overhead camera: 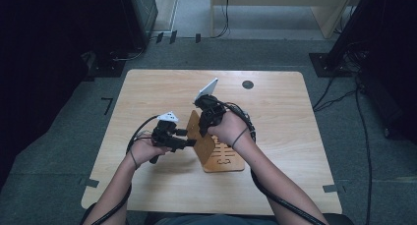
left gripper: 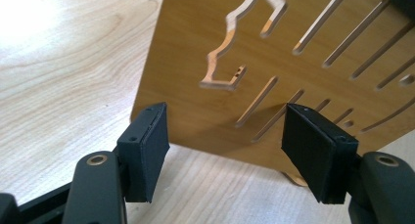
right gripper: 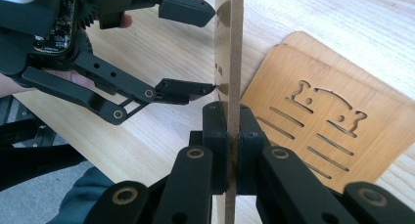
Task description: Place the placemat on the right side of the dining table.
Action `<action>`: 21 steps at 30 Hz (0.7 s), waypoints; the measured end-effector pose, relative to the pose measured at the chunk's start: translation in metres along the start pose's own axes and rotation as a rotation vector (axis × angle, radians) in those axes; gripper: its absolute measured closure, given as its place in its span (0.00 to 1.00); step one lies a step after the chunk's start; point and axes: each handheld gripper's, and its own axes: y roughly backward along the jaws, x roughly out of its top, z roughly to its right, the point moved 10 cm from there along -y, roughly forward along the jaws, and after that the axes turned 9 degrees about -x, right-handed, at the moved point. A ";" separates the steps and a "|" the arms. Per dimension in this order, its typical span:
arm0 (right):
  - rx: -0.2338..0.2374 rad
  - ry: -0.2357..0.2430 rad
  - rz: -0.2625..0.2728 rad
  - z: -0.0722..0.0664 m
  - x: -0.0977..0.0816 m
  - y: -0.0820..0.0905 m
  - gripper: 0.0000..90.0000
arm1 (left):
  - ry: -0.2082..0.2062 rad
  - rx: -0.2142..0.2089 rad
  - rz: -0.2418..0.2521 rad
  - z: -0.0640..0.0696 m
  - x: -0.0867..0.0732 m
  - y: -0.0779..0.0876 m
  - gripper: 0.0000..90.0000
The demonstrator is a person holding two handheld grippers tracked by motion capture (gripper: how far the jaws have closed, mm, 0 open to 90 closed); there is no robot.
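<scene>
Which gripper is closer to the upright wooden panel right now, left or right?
Right. The right gripper is clamped on the upright wooden panel, its jaws pressing both faces. The left gripper faces the panel's flat side with open jaws, tips at or just off the surface.

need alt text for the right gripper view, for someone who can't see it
The right gripper is shut on the edge of an upright slotted wooden panel. From the left, the left gripper meets that panel's face with its jaws apart. A second slotted wooden panel lies flat on the pale wooden table to the right.
</scene>
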 end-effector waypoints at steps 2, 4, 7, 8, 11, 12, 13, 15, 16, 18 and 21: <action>-0.009 0.004 0.004 0.004 0.000 0.002 0.97 | -0.002 0.005 0.002 -0.001 0.000 0.000 0.37; -0.013 0.008 0.007 0.007 -0.001 0.003 0.97 | -0.005 0.012 0.003 -0.002 0.000 0.000 0.36; -0.018 0.011 0.013 0.011 -0.001 0.004 0.97 | -0.007 0.014 0.006 -0.002 0.001 0.000 0.36; -0.031 0.013 0.022 0.015 0.000 0.005 0.97 | -0.008 0.015 0.006 -0.002 0.001 -0.001 0.36; -0.041 0.006 0.027 0.022 -0.001 0.007 0.97 | -0.012 0.017 0.005 -0.002 0.000 -0.002 0.36; -0.041 0.001 0.028 0.024 -0.002 0.007 0.97 | -0.012 0.017 0.005 -0.002 0.000 -0.002 0.36; -0.043 -0.003 0.029 0.026 -0.002 0.008 0.97 | -0.013 0.019 0.001 -0.002 0.000 -0.002 0.36; -0.046 -0.005 0.032 0.028 -0.002 0.008 0.97 | -0.014 0.020 0.001 -0.003 0.000 -0.002 0.36; -0.048 -0.011 0.033 0.030 -0.003 0.008 0.97 | -0.013 0.021 0.003 -0.003 0.000 -0.002 0.36; -0.051 -0.014 0.038 0.036 -0.004 0.008 0.97 | -0.015 0.022 0.000 -0.003 0.000 -0.003 0.36; -0.054 -0.019 0.038 0.039 -0.005 0.009 0.97 | -0.015 0.022 -0.002 -0.003 -0.001 -0.004 0.36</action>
